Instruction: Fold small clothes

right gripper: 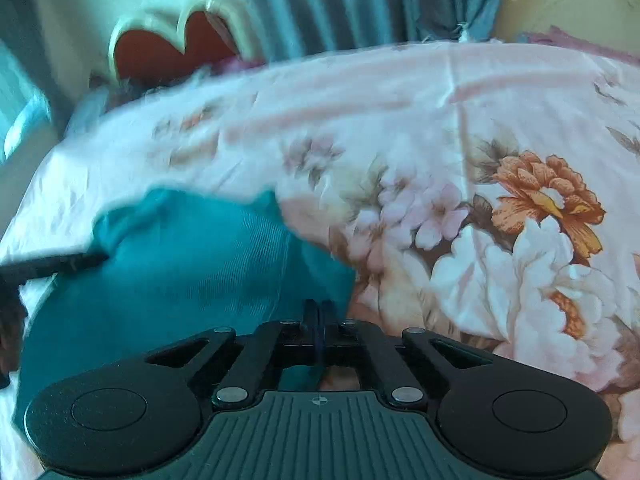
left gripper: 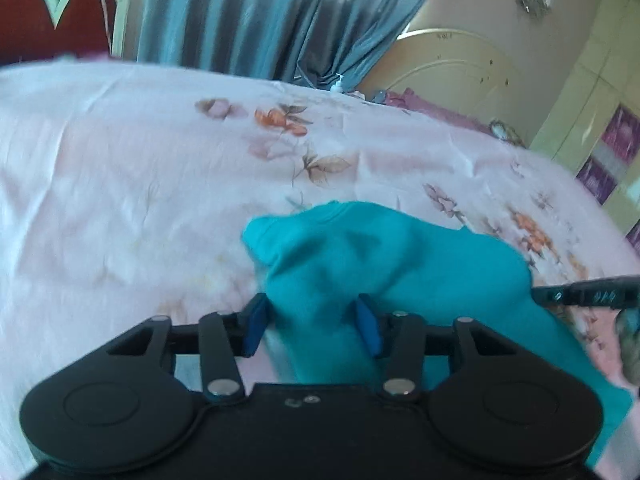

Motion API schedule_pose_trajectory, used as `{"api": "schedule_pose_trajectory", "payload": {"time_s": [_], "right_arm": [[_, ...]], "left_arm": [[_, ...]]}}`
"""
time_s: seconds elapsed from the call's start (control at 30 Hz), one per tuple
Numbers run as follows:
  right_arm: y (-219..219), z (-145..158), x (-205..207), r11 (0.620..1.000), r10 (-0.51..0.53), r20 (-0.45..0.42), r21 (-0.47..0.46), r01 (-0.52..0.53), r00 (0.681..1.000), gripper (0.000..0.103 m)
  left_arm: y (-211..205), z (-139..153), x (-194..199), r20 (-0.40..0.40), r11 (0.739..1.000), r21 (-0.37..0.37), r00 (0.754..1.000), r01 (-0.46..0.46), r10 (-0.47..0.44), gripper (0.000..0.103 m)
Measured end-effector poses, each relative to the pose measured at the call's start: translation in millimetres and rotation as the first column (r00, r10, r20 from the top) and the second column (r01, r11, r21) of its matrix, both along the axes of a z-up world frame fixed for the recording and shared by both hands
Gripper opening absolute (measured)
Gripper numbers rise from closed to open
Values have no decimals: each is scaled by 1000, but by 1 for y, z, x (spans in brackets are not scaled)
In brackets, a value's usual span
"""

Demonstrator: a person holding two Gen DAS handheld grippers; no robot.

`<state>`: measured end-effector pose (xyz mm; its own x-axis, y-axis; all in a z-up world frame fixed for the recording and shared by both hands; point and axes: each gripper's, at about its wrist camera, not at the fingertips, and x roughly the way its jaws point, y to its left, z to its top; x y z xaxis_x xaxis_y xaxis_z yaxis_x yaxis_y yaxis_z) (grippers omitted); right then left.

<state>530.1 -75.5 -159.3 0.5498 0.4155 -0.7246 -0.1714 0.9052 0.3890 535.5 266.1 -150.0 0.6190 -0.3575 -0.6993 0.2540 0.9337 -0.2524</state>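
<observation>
Teal garment (left gripper: pixel 360 264) bunched on bed (left gripper: pixel 120 160); left gripper (left gripper: pixel 312 322) fingers half apart, cloth between, grip unclear. Right gripper (right gripper: pixel 319 316) fingers fully closed at the garment's edge.

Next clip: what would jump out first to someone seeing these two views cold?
The teal garment stands out, bunched on the pale floral bedsheet right ahead of both grippers. The left gripper has its blue pads either side of a fold of it, jaws apart; the right gripper is shut at the cloth's edge. Next comes the big orange and white flower print at the right of the right wrist view.
</observation>
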Motion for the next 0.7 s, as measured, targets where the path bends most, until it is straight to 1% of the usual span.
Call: {"api": "schedule_pose_trajectory", "payload": {"time_s": [0.07,0.1,0.13,0.17,0.2,0.23,0.27,0.3,0.33,0.37,0.43,0.53,0.6,0.67,0.7], "right_arm": [[3,5,-1,1000,14,14,-27,-13,1000,0],[5,6,-1,999,19,14,-32,-19,1000,0],[8,6,0,999,26,16,-42,-25,1000,0],[11,4,2,998,27,18,-55,-26,999,0],[12,2,5,998,22,16,-58,-21,1000,0],[13,2,7,999,11,14,-53,-10,1000,0],[14,3,9,998,-4,17,-57,5,1000,0],[6,7,3,998,-19,25,-64,21,1000,0],[4,11,2,995,-47,40,-84,51,998,0],[2,17,-2,994,-66,60,-87,71,996,0],[-5,27,-12,996,-72,82,-49,76,994,0],[-4,37,-26,999,-18,93,-38,22,995,0],[2,38,-35,999,20,86,-32,-17,996,0],[10,34,-46,998,62,78,-17,-60,995,0],[17,28,-47,996,84,63,-26,-82,995,0]], "left_arm": [[5,3,4,33,999,-32,999,-13,14,45],[9,4,7,44,998,-55,999,-21,24,44],[13,1,14,37,998,-53,998,-41,43,46],[15,1,22,32,998,-17,997,-65,66,44],[17,-1,28,45,995,31,994,-98,96,45],[21,0,31,63,991,51,990,-126,123,49],[23,1,33,73,988,57,987,-144,140,49],[26,3,33,75,987,58,987,-149,145,49],[28,6,29,79,987,52,986,-150,146,45],[29,11,22,86,990,40,987,-137,133,45],[26,19,2,62,996,28,995,-84,82,45],[19,27,-39,58,999,11,998,-35,34,45],[12,27,-58,43,1000,-5,999,-31,31,44],[0,26,-66,41,999,31,999,-32,30,44],[-5,23,-67,32,998,54,999,-34,33,44]]}}
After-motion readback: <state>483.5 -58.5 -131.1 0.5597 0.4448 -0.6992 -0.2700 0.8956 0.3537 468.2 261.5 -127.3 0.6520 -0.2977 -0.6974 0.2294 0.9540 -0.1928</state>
